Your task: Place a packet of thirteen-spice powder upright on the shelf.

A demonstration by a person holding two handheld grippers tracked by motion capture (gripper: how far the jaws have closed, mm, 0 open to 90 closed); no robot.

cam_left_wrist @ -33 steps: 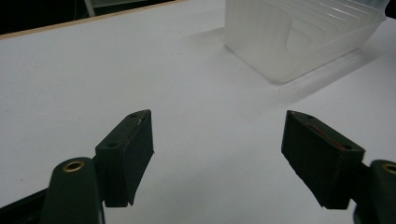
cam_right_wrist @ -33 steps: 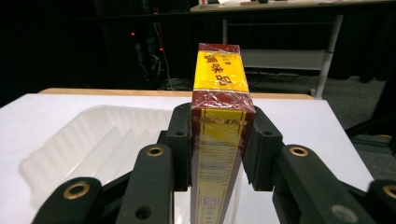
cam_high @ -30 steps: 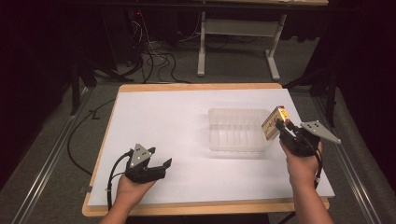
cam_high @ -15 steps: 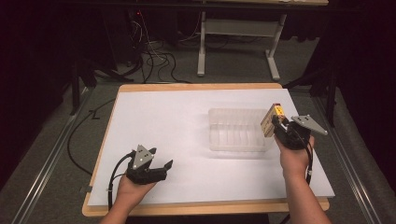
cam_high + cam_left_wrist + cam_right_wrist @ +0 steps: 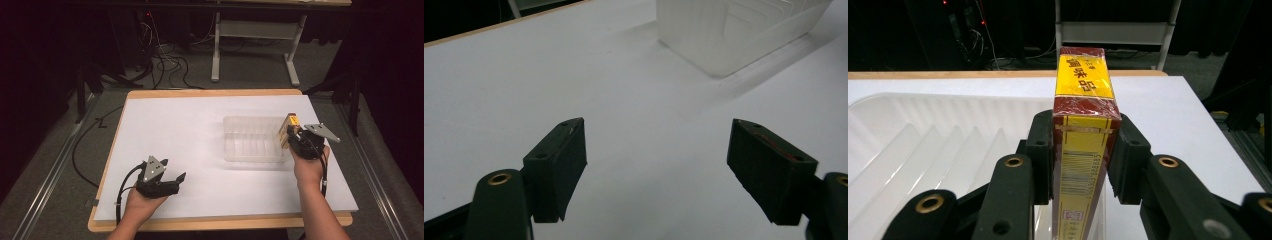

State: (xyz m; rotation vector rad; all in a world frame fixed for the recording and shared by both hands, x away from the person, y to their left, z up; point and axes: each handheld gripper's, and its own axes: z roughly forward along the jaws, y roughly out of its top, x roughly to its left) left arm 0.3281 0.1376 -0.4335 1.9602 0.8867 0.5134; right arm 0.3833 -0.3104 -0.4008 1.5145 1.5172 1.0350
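Observation:
A clear ribbed plastic tray lies on the white tabletop, right of centre. My right gripper is shut on a red and yellow box at the tray's right rim. In the right gripper view both pads clamp the box on its narrow sides, above the tray. My left gripper rests near the front left of the table, jaws open and empty. Its view looks across bare tabletop toward the tray, between its wide-apart fingers.
The wooden table edge runs along the front. Behind the table a white desk frame and a tangle of cables sit on the dark floor. A metal rail runs along the left side.
My right hand has carried the box toward the far left and slightly down, up to the tray's right rim. The left gripper has stayed where it was.

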